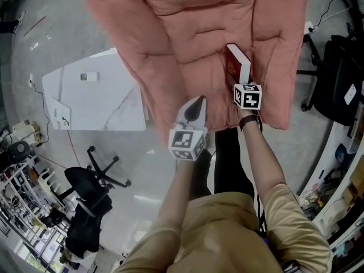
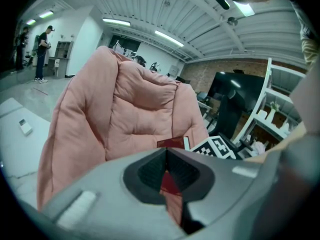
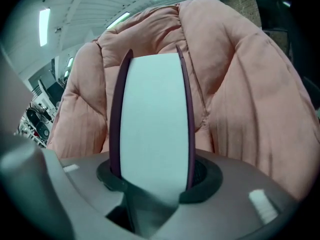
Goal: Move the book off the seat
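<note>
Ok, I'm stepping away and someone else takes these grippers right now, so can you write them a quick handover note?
Grippers: the right gripper is shut on the dark red hardcover book, pads on both covers. The left gripper is shut and empty, beside it.
Things: the book stands upright on edge over the pink padded seat.
Done: book gripped.
Left: lift it clear of the seat and set it down elsewhere.

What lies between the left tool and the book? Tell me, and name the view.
Only bare pink seat cushion lies between the left tool and the book; nothing else sits there. The head view shows that stretch.
</note>
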### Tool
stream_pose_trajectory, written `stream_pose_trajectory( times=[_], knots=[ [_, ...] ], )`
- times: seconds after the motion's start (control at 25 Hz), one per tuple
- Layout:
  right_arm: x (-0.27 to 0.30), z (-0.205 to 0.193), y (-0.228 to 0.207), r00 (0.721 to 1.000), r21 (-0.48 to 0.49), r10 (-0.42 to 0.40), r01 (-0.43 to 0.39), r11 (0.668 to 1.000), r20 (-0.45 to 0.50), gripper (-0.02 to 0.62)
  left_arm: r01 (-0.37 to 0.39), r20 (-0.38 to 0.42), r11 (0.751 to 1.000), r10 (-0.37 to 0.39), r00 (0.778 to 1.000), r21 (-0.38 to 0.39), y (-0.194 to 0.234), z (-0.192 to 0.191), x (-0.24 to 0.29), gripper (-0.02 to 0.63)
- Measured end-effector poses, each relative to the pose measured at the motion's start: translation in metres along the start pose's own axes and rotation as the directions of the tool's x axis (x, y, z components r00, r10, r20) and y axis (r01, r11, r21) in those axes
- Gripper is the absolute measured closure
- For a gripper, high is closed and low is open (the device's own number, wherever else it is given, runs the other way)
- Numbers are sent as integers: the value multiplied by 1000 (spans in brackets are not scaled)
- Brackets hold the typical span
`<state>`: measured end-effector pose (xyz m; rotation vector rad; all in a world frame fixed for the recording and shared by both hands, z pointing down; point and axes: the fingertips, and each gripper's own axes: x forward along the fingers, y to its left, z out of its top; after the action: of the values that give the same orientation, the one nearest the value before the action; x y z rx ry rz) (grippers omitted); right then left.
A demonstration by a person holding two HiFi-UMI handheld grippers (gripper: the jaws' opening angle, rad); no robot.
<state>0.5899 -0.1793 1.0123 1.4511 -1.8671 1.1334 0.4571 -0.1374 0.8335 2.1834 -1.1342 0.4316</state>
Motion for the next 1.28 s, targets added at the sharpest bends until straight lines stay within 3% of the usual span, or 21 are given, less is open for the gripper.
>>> stream_pose_trajectory(
  times=[0.28, 0.52, 0.88, 1.12, 1.28],
  knots=[
    [-52, 25, 19, 996, 4, 22, -22, 1000, 81, 382, 12, 58, 1000, -13, 998, 12, -14, 27, -24, 603],
    [-126, 48, 44, 981, 103, 39, -60, 993, 189, 382, 32, 105, 999, -32, 994, 8, -39, 57, -64, 603],
    [-251, 74, 105, 928, 131, 99, -155, 979, 360, 382, 54, 196, 995, -70, 978, 86, -79, 99, -144, 603],
    [-325, 76, 142, 904, 110, 110, -169, 979, 413, 383, 48, 250, 987, -85, 964, 152, -99, 123, -194, 603],
    [-373, 81, 165, 871, 104, 112, -183, 978, 479, 382, 36, 282, 983, -87, 956, 181, -107, 137, -226, 603]
  ],
)
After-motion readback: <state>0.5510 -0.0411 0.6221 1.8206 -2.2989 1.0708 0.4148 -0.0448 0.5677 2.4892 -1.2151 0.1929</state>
